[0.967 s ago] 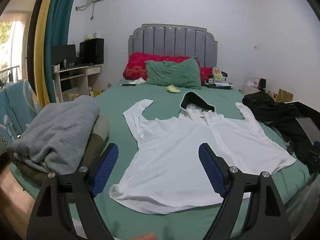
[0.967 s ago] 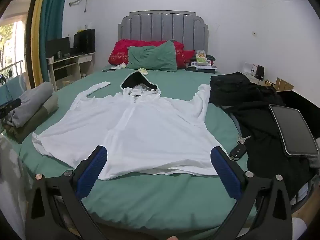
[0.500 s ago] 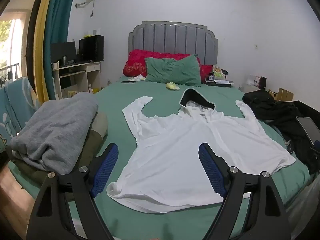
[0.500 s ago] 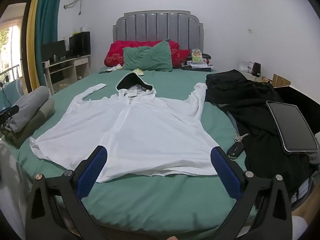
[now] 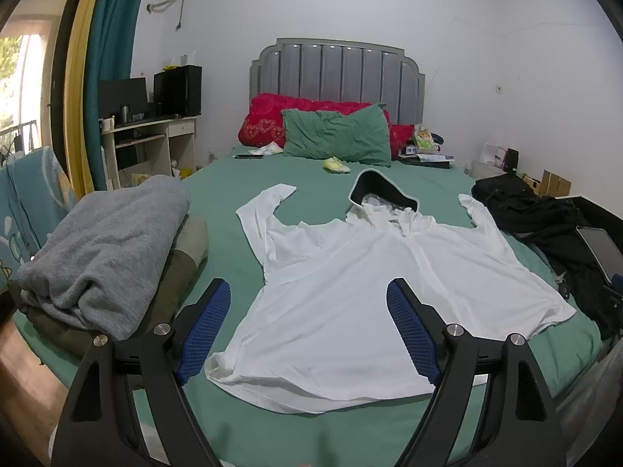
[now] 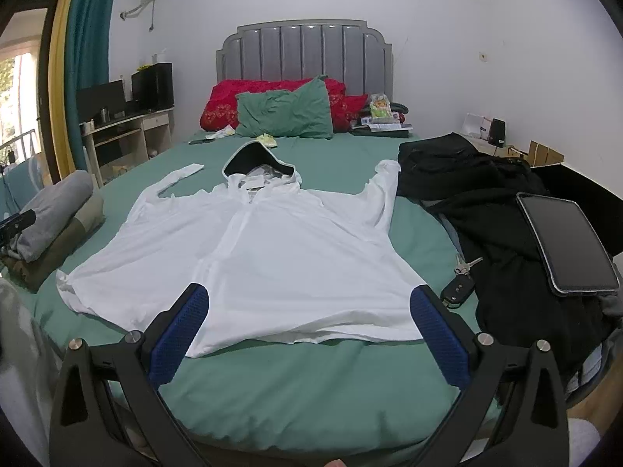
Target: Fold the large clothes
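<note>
white hoodie (image 5: 373, 284) flat on bed (image 5: 296, 420), hood far end. left gripper (image 5: 309, 325) and right gripper (image 6: 307, 330) jaws wide open, empty, above near hem. risk: pinching sheet too, or snagging keys (image 6: 459, 284).

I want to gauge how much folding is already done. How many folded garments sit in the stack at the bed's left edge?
2: a grey folded garment on top, and an olive folded garment directly beneath it. Anything thinner under those would be hidden. The white hoodie lies spread flat, not yet folded.
</note>
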